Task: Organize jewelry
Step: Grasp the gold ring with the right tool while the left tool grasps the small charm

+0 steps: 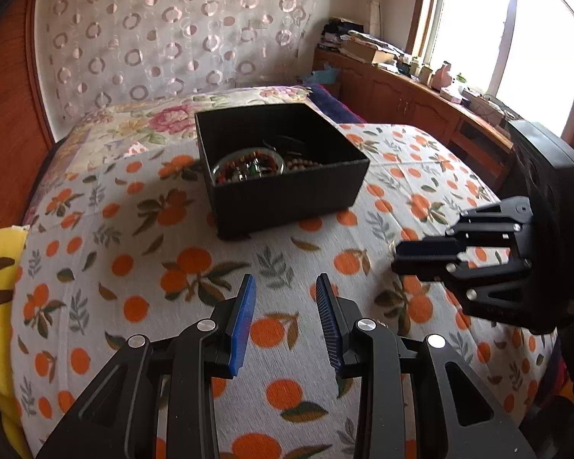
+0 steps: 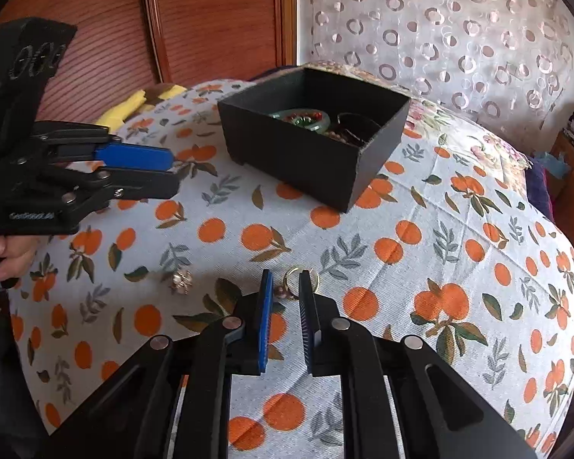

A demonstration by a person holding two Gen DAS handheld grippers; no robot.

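Black box (image 1: 283,187) of beads and bangles, mid-bedspread (image 1: 195,267).
Gold ring (image 2: 301,276) near bedspread's front edge, at right gripper (image 2: 286,287) tips, jaws apart; left gripper (image 1: 286,287) likewise apart, empty.

The box wall (image 1: 287,191) hides most jewelry (image 1: 248,168) inside.

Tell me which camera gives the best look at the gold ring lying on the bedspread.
The right wrist view. The gold ring lies on the orange-print bedspread just past the open right tool, partly hidden by one finger. The left wrist view does not show the ring at all, only the box and the right tool.
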